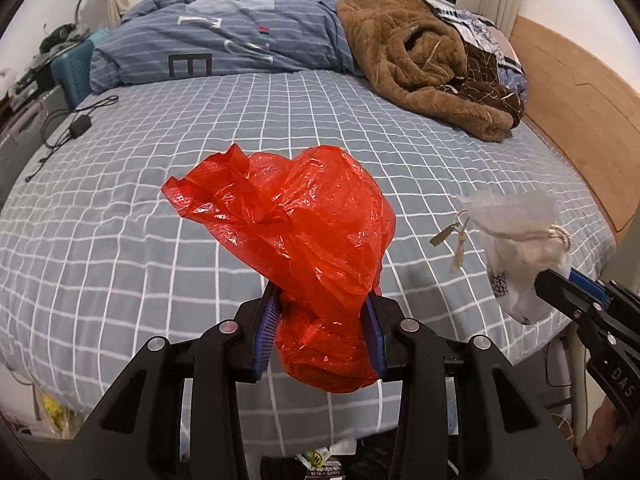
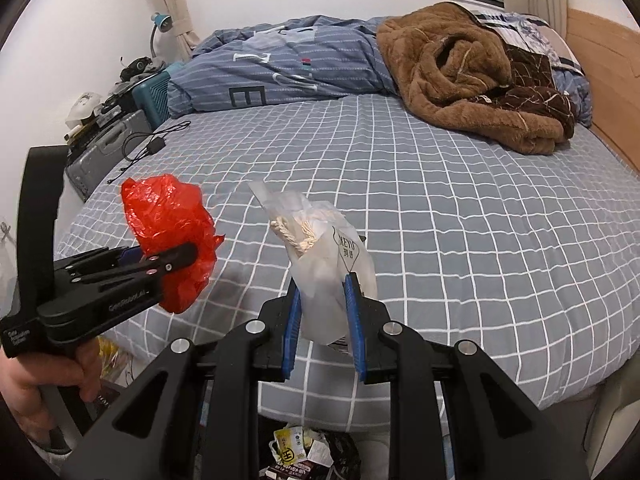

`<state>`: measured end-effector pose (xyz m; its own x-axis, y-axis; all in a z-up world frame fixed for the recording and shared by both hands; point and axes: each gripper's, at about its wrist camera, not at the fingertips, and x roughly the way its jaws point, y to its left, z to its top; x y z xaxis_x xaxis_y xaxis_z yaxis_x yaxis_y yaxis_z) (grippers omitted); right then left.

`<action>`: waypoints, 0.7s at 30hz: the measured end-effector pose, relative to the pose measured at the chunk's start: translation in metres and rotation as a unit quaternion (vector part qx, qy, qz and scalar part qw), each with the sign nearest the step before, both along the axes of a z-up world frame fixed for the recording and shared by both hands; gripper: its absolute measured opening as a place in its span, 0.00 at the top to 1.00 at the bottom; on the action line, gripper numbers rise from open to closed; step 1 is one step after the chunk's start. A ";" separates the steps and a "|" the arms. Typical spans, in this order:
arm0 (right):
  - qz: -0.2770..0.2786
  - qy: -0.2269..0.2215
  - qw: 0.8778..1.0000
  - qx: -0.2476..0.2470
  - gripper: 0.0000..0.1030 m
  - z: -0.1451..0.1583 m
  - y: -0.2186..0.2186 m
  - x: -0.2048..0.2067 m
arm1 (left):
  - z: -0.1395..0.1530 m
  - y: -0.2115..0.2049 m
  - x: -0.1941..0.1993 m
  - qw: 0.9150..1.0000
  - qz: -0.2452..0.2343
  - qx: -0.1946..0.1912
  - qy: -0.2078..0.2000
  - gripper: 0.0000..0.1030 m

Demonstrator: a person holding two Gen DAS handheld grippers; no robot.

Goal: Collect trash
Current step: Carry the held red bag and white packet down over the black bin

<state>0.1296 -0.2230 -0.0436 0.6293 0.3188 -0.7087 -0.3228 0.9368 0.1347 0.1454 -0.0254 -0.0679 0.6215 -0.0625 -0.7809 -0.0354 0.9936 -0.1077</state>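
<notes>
So both pieces of trash are already picked up and off the bed (image 1: 280,120). The left gripper (image 1: 322,316) has its jaws closed partway around a crumpled red plastic bag (image 1: 296,224), blue pads squeezing the scrunched lower part while the rest billows up above the fingers. The right gripper (image 2: 322,316) is pinched narrower on a whitish translucent packet (image 2: 332,264) with some cream cord bunched in its top (there's printed lettering on it, but I can't make out what the packet held). Both things hang in the air over the near edge of the checked sheet, and neither touches it.

My read is that the grabbing step is done and this is the carry-to-the-bin step. At the bottom of both views, right under the grippers, there's a dark heap of wrappers (image 2: 304,452) on the floor side of the bed, which I'd guess is the trash bag or bin, though its rim isn't visible.

Next move probably calls for bringing each gripper over that heap, tipping down, and then opening the jaws. The red bag is light and puffy, so it may cling to a pad instead of dropping.
</notes>
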 end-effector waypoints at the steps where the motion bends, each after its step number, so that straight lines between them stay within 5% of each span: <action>1: 0.001 0.000 1.000 -0.001 0.80 0.001 0.001 -0.004 | 0.001 0.000 -0.005 1.000 0.001 -0.001 -0.001 0.64; 21: 0.012 -0.012 1.000 -0.008 0.80 0.019 0.006 -0.065 | 0.022 -0.009 -0.082 1.000 -0.002 -0.008 -0.011 0.64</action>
